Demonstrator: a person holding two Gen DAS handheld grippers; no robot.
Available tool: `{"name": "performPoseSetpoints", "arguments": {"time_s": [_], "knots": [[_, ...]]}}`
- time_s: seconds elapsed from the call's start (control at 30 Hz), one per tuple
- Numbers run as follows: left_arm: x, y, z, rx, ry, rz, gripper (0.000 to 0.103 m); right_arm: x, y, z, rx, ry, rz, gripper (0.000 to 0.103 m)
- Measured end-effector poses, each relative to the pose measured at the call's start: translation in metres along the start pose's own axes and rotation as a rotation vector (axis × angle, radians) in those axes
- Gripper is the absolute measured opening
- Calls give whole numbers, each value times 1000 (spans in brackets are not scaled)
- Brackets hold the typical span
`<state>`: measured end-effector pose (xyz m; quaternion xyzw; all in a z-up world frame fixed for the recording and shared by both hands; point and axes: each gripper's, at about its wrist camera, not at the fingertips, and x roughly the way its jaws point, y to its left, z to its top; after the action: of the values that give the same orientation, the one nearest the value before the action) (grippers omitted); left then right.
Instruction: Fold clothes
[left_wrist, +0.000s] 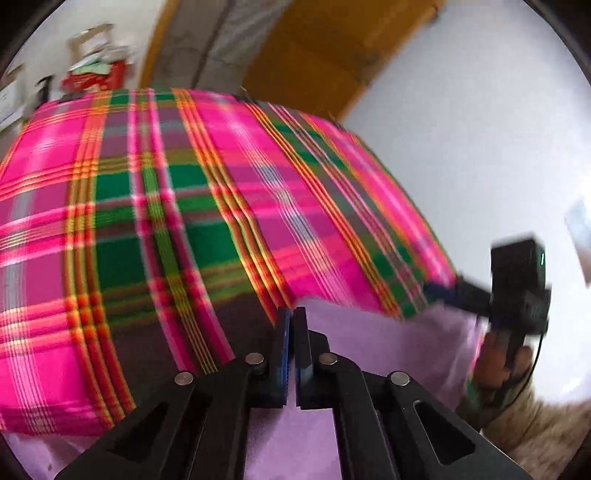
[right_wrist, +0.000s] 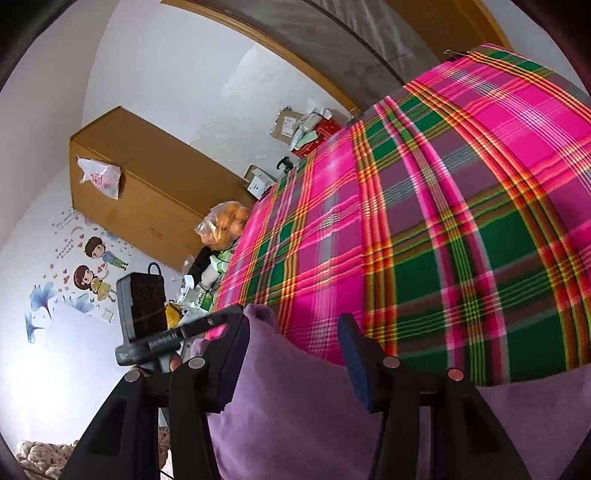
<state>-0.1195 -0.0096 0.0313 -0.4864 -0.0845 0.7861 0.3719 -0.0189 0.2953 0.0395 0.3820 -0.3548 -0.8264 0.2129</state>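
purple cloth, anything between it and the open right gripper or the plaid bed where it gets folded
Nothing visible. The soft purple cloth already lies between the open right gripper's fingers. The pink and green plaid bedspread ahead looks bare; the clutter sits beyond its far edge.

Ahead of both tongs: plaid-covered surface (right_wrist: 461, 221), flat, bare, open passage. Beyond its far edge: bag of oranges (right_wrist: 225, 227), cardboard box (right_wrist: 147, 184), small clutter against wall (right_wrist: 184, 74), blocking reach there.

Both wrist views look closely across the plaid cloth (left_wrist: 221, 206), from opposite ends.
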Motion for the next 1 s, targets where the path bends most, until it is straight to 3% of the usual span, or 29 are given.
{"name": "performPoseSetpoints", "arguments": {"time_s": [0.13,0.3,0.43,0.57,0.77,0.83,0.9,1.0], "knots": [[12,11,7,-20,-25,126,0,1,-3,1,-25,-3,-86,51],[18,17,-3,-61,22,143,3,7,3,-2,-199,62,-250,51],[13,15,-9,-71,23,112,21,14,14,-16,-392,165,-329,51],[0,8,-14,-46,18,82,23,24,29,-37,-565,233,-343,51],[0,0,-27,-40,51,87,23,24,37,-50,-626,244,-349,50],[-1,-2,-28,-38,50,88,23,24,39,-54,-641,245,-352,37],[-2,-4,-29,-33,49,89,23,24,42,-57,-656,246,-354,15],[-2,-4,-33,-34,57,90,23,19,51,-63,-695,212,-368,9]]}}
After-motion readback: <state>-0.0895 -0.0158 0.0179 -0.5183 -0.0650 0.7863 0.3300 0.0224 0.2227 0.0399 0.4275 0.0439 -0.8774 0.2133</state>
